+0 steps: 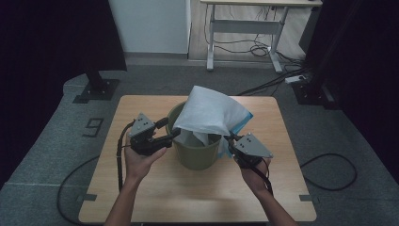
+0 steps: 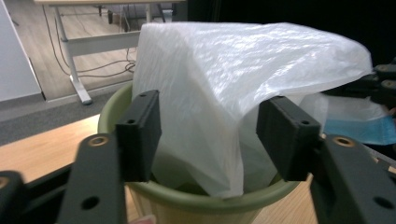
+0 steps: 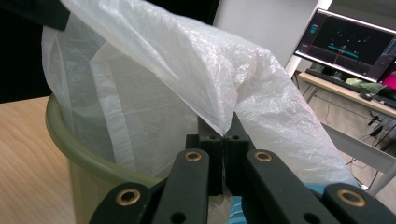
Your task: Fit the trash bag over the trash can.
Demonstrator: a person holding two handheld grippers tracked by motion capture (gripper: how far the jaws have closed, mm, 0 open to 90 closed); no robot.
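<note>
Thin white plastic bag (image 1: 209,113) in round green bin (image 1: 197,157), unlabelled, pinched by right gripper (image 3: 223,140); left gripper (image 2: 210,140) spread.

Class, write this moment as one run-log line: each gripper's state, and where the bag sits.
left gripper: open at bin rim | right gripper: shut on white plastic bag | bag: draped over round green bin

A taped figure "9" (image 1: 94,126) lies on the grey floor.
</note>
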